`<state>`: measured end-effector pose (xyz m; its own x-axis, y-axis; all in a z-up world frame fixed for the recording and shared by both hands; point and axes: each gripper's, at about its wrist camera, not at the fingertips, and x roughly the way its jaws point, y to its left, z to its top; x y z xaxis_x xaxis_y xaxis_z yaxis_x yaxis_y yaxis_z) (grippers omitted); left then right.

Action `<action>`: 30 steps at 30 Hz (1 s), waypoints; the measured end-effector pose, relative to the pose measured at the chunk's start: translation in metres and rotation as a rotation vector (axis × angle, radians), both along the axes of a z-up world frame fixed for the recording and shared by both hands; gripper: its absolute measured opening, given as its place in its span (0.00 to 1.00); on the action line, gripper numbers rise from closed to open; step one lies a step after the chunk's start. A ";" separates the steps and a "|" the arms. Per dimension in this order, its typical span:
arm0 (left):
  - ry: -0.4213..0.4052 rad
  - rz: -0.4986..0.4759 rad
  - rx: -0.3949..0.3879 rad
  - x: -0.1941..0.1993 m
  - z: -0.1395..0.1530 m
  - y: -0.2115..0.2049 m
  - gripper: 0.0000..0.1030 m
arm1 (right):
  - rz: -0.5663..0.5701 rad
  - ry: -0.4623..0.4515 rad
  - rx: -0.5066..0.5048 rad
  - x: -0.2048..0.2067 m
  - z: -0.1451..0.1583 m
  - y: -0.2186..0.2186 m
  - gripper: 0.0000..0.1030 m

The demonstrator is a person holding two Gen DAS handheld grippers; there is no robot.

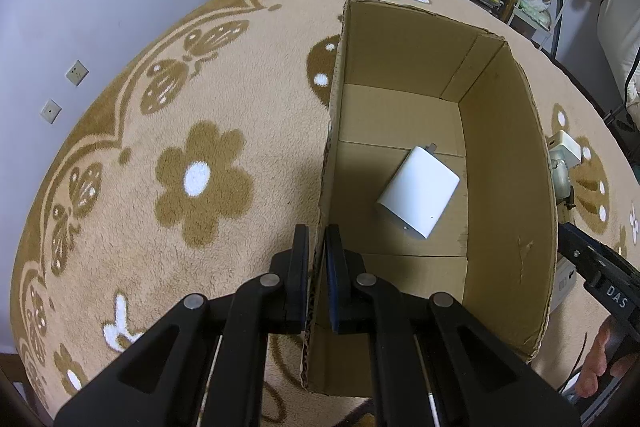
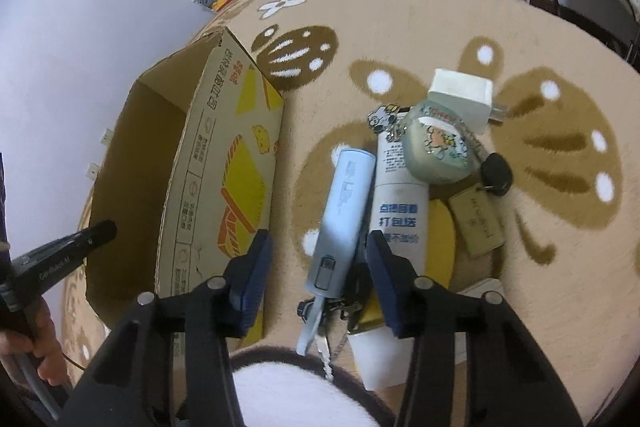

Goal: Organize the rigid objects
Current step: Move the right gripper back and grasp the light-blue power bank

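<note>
My left gripper [image 1: 317, 233] is shut on the left wall of an open cardboard box [image 1: 504, 163] that stands on the flowered rug. A white charger [image 1: 418, 192] lies on the box floor. In the right wrist view the box [image 2: 224, 163] is to the left, its printed side facing me. My right gripper [image 2: 318, 241] points down over a pale blue cylinder [image 2: 340, 211] lying on the rug. The cylinder sits between the jaws, close to the right pad, with a clear gap at the left pad [image 2: 254, 259].
Beside the cylinder lie a white tube with blue print [image 2: 400, 203], a round pale green case [image 2: 436, 151], a white plug adapter [image 2: 460, 95], a black key [image 2: 496, 173] and a tan tag [image 2: 476, 223]. Shelves of books stand beyond the rug. A person's hand [image 2: 40, 343] shows at the left.
</note>
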<state>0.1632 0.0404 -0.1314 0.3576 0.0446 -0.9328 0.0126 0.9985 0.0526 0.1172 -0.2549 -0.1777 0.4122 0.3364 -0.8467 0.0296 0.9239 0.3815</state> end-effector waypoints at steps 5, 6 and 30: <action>0.000 0.000 0.001 0.000 0.000 0.000 0.07 | 0.022 0.012 -0.024 0.005 -0.008 0.011 0.50; 0.000 0.001 0.000 0.000 0.000 0.000 0.07 | 0.025 0.014 -0.041 0.006 -0.010 0.015 0.50; 0.015 0.025 -0.013 0.003 0.000 0.003 0.08 | -0.053 -0.050 -0.211 0.021 -0.040 0.030 0.35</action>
